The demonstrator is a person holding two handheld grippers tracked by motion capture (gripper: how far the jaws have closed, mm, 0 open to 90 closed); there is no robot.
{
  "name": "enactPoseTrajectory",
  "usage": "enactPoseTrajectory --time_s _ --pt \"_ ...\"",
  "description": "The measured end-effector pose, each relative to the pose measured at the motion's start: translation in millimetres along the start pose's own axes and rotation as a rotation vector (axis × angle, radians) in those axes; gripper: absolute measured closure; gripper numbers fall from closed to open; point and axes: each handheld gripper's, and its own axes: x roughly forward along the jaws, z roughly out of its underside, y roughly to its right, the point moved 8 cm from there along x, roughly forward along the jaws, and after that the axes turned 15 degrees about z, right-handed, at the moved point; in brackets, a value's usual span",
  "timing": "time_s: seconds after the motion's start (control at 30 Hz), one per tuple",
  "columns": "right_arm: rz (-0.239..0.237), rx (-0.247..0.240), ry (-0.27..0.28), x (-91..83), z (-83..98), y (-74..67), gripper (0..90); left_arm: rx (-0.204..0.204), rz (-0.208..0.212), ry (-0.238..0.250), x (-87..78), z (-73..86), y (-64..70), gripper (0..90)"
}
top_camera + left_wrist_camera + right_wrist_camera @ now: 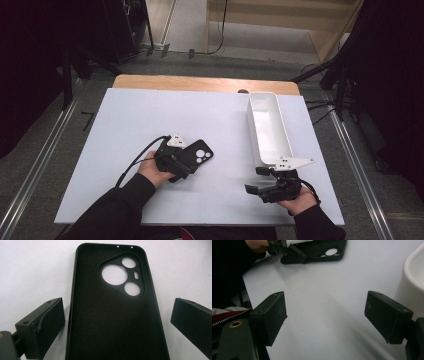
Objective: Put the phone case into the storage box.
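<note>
White table (130, 125), left gripper (117, 322) jaws wide around unbranded black phone case (112, 315), right gripper (325, 315) jaws apart, empty.

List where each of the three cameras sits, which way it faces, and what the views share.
High view: above the person's side, looking forward and down on the white table; both forearms, left gripper, right gripper.
Left gripper view: on that gripper, looking along its open jaws at the black phone case.
Right gripper view: on that gripper, across the table between open jaws, white bin beside.
Shared: all three show the phone case; the high and right gripper views show the bin.
</note>
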Motion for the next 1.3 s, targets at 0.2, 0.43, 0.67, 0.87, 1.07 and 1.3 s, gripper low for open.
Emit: enactPoseTrajectory --time_s 0.2,0.43,0.67,0.87,1.07,1.3 --pt "0.0 -0.006 0.003 0.3 -0.2 -0.2 16.1 0.017 -0.042 0.005 2.3 1.4 1.2 0.0" --pt "0.001 -0.007 0.003 0.4 0.0 0.0 16.1 0.048 -0.094 -0.022 4.7 3.0 2.4 0.0" --pt "0.001 -0.008 0.003 0.4 -0.1 -0.2 16.1 0.035 -0.112 -0.016 3.5 2.4 2.1 2.9" --pt "0.001 -0.008 0.003 0.5 -0.1 -0.2 16.1 0.025 -0.12 -0.005 1.3 1.5 2.9 12.1" --pt "-0.001 -0.007 0.002 0.5 -0.2 -0.3 16.1 0.02 -0.123 -0.007 1.0 1.2 3.1 12.5" --pt "-0.001 -0.007 0.004 0.4 -0.5 -0.5 16.1 0.011 -0.119 -0.01 -0.1 0.6 3.4 13.1"
